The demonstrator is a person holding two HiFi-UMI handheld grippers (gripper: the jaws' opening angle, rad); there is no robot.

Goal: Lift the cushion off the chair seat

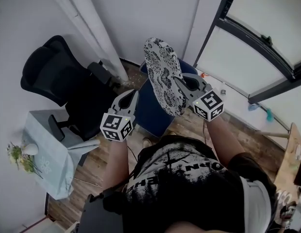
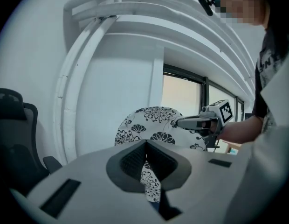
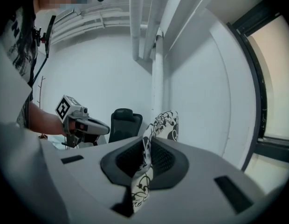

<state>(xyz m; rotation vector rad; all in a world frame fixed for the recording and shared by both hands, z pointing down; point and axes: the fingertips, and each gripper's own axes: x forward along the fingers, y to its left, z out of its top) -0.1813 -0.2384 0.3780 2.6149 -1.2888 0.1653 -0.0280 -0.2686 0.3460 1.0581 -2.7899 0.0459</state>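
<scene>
The round white cushion with black flower print (image 1: 162, 74) hangs in the air, standing on edge above the blue chair (image 1: 153, 113). My right gripper (image 1: 182, 81) is shut on its right rim; in the right gripper view the fabric (image 3: 143, 171) is pinched between the jaws (image 3: 147, 146). My left gripper (image 1: 132, 95) hovers to the left of the cushion and lower, apart from it, with its jaws together and nothing in them. From the left gripper view (image 2: 145, 148) I face the cushion (image 2: 149, 122) broadside, with the right gripper (image 2: 179, 122) on its edge.
A black office chair (image 1: 58, 76) stands at the left by a white pipe (image 1: 90, 28). A small table with a pale blue cloth (image 1: 48, 154) and flowers (image 1: 19, 157) is at the lower left. Dark-framed windows (image 1: 257, 38) fill the right. The person's torso is below.
</scene>
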